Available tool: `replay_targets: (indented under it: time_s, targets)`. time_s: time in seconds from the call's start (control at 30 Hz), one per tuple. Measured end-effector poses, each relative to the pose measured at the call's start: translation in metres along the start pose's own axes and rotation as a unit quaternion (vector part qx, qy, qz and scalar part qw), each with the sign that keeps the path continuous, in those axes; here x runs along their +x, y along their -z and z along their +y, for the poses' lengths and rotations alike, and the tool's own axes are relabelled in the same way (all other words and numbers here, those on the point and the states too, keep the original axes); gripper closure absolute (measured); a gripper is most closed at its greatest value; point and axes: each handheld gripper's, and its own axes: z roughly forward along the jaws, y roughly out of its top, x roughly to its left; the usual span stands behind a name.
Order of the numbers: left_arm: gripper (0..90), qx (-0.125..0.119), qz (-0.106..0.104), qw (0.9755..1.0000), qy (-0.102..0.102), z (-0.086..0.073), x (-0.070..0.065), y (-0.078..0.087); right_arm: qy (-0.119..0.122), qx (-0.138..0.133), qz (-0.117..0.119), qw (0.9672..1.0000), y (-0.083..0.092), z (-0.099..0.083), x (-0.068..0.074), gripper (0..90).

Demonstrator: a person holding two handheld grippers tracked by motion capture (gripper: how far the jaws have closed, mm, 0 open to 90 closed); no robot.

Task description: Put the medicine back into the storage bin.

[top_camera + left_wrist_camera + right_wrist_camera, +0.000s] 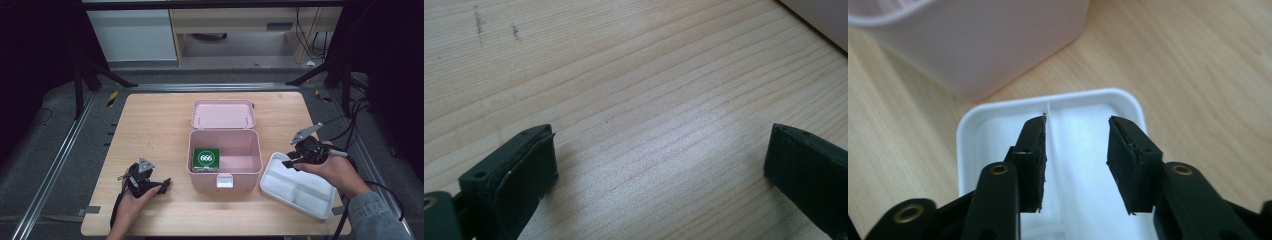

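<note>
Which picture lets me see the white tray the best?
The high view: it shows the whole white tray with its compartments, lying right of the pink box. The right gripper view shows one end of the tray close up, with its divider, behind the jaws. The left gripper view looks at bare wooden table.

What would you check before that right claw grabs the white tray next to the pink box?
1. right gripper over the white tray: ok.
2. Jaws straddle the tray's divider: ok.
3. Pads pressing on the divider: not ok, gaps remain on both sides.
4. pink box lid open: ok.
5. Room in the box beside the green packet: ok.
6. left gripper open, resting clear on the table: ok.
</note>
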Motion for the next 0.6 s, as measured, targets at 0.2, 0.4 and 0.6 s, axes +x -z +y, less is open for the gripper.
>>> replay_targets:
  time_s: [0.2,0.4,0.6]
  targets:
    - [0.0,0.0,0.0,1.0,0.0,0.0,0.0,0.0,-0.004,0.023,0.012,0.9996,-0.011,-0.018,0.002,64.6]
    - [0.0,0.0,0.0,1.0,0.0,0.0,0.0,0.0,-0.012,0.039,0.024,0.9989,-0.02,-0.03,0.001,65.2]
    - [0.0,0.0,0.0,1.0,0.0,0.0,0.0,0.0,-0.008,0.065,0.03,0.9974,-0.03,-0.036,0.002,68.6]
